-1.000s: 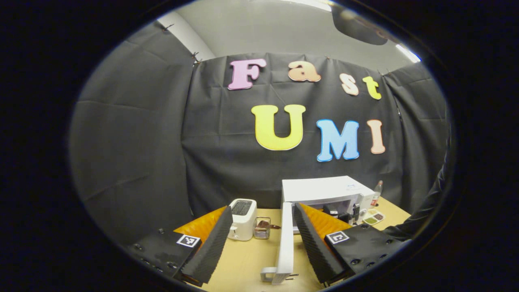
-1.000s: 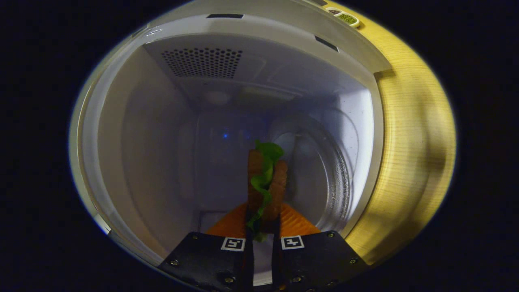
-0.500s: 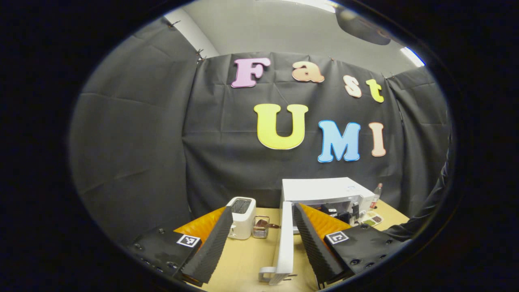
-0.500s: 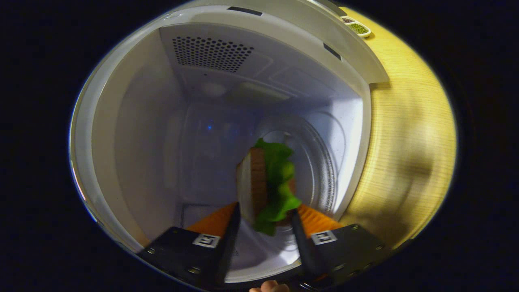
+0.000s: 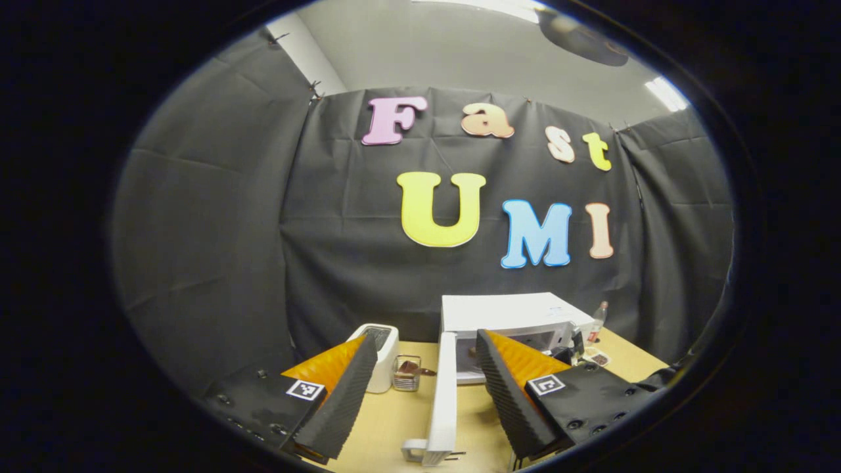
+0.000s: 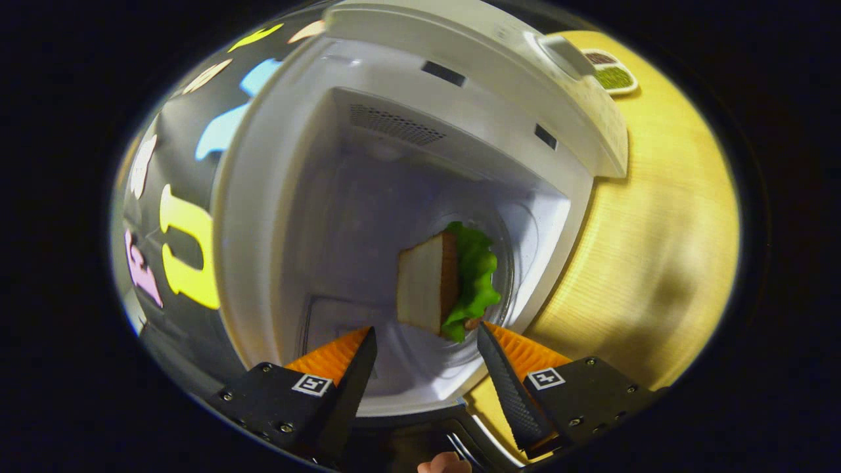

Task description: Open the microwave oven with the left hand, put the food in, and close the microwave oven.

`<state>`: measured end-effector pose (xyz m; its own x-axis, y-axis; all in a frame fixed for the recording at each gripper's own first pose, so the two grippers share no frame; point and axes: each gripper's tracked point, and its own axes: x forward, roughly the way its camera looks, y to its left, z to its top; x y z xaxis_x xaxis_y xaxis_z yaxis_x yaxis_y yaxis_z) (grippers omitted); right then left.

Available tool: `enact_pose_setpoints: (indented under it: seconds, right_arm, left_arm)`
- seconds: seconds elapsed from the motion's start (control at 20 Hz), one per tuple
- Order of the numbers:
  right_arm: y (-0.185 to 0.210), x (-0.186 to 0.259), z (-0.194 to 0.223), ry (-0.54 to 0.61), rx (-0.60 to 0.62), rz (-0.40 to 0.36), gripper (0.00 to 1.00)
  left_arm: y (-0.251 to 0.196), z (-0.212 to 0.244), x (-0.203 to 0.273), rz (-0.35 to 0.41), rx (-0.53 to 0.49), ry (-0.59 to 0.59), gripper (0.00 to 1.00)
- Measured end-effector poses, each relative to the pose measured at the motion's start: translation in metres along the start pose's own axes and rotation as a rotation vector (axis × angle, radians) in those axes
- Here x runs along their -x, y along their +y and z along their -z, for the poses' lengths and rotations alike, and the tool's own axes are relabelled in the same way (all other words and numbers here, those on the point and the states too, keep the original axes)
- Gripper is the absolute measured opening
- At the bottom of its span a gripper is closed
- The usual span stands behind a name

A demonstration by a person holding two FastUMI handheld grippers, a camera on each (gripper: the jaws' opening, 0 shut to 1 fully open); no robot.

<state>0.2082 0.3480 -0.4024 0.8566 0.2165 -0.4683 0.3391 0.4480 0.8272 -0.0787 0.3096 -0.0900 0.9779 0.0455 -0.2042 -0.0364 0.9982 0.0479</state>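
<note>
Sandwich released inside the microwave; door next.

The right gripper had its fingers spread wide and empty, the sandwich lying on the glass turntable. The left gripper, fingers wide around the open door, should push squarely once the right was clear.

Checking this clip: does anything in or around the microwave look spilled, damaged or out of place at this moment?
Nothing stands out. The sandwich lies inside the microwave on the glass turntable, lettuce sticking out one side. The right gripper is open and clear of it. The microwave door stands open between the left gripper fingers.
</note>
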Motion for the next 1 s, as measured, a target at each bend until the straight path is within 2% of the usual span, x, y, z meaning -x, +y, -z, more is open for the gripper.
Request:
enact_pose_setpoints:
  seconds: [0.2,0.25,0.35,0.45,0.5,0.8,0.95,1.0]
  right_arm:
    - [0.007,0.055,-0.010,0.020,0.254,-0.033,0.92]
    - [0.011,0.069,-0.015,0.027,0.332,-0.041,0.92]
    - [0.017,0.098,-0.022,0.026,0.475,-0.053,0.92]
    - [0.030,0.129,-0.036,0.006,0.586,-0.079,0.92]
    - [0.036,0.146,-0.046,-0.019,0.620,-0.092,0.92]
    - [0.068,0.244,-0.110,-0.193,0.820,-0.134,0.92]
    - [0.069,0.282,-0.132,-0.231,0.861,-0.128,0.92]
    - [0.070,0.295,-0.140,-0.254,0.881,-0.125,0.92]
  left_arm:
    - [-0.015,-0.002,-0.007,0.019,-0.004,-0.016,0.96]
    - [-0.020,-0.002,-0.010,0.027,-0.004,-0.021,1.00]
    - [-0.029,-0.001,-0.016,0.040,-0.007,-0.023,0.91]
    - [-0.040,0.000,-0.023,0.051,-0.011,-0.025,0.91]
    - [-0.044,0.003,-0.025,0.055,-0.013,-0.026,1.00]
    - [-0.090,0.006,-0.047,0.111,0.020,-0.030,1.00]
    - [-0.114,-0.002,-0.050,0.134,-0.009,-0.053,1.00]
    - [-0.120,-0.004,-0.052,0.137,-0.024,-0.061,0.97]
